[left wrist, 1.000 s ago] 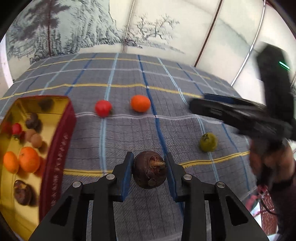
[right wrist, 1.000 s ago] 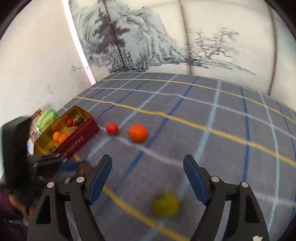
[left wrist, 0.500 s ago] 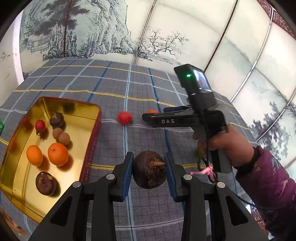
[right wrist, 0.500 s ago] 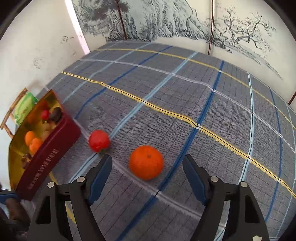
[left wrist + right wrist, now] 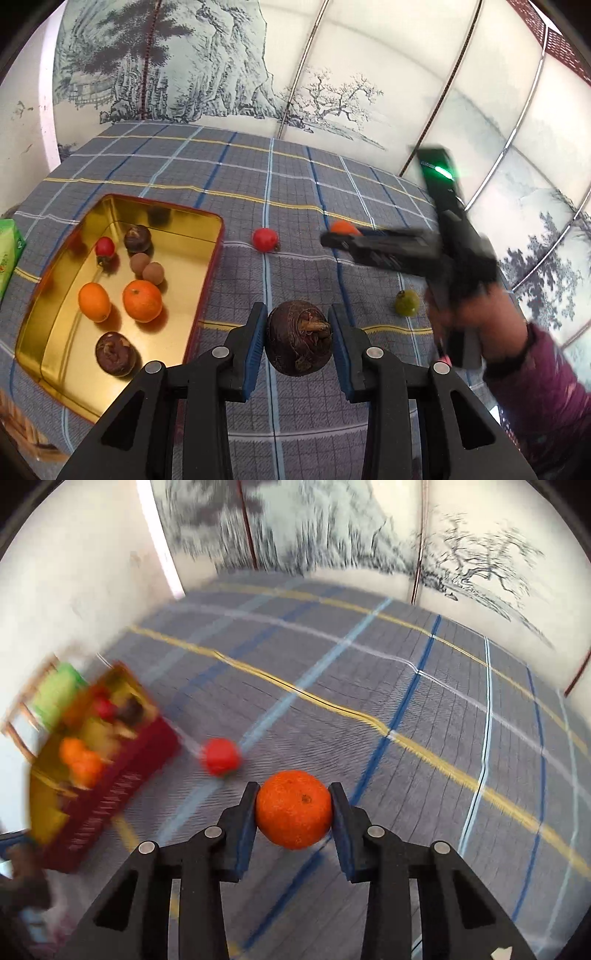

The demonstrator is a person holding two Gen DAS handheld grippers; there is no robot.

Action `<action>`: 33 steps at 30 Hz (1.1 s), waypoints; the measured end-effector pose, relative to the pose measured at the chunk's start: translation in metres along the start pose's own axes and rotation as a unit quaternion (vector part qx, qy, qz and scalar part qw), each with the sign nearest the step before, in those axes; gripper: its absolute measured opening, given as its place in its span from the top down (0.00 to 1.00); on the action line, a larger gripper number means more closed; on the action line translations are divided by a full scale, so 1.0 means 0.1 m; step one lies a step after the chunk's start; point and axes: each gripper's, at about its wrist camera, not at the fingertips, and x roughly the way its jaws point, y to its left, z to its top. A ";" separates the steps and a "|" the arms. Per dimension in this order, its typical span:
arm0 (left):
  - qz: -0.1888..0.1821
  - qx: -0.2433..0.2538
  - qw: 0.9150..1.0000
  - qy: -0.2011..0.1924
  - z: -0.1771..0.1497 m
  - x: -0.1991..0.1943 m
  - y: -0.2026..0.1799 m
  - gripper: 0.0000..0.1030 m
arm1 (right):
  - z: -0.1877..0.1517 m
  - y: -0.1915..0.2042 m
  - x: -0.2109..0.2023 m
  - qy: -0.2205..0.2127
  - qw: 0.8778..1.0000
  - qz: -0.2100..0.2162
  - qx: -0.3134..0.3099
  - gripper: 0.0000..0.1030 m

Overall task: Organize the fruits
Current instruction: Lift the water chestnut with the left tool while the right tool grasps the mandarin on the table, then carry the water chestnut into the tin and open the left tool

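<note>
The right gripper, gaping around the round orange tangerine half a second ago, is now clamping it on the plaid tabletop. The left gripper is still grasping the dark brown water chestnut beside the gold rectangular tin, so both fruits are heading binward.

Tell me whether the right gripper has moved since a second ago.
Yes. The right gripper went forward from over the green fruit to the orange, nearer the red fruit, and closed on it.
</note>
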 end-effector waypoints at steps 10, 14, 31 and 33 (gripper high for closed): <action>0.022 -0.020 0.999 -0.011 -0.10 -0.26 0.17 0.66 | -0.66 0.42 -0.23 -0.053 0.999 0.006 0.003 0.67; 0.035 -0.031 0.999 -0.018 -0.15 -0.39 0.28 0.66 | -0.74 0.37 -0.15 -0.043 0.999 0.005 0.017 0.67; 0.090 -0.063 0.994 -0.024 -0.28 -0.55 0.83 0.66 | -0.83 0.42 0.09 -0.014 1.000 -0.002 0.011 0.67; 0.088 -0.063 0.994 -0.021 -0.27 -0.51 0.84 0.66 | -0.83 0.43 0.08 -0.014 1.000 -0.003 0.011 0.67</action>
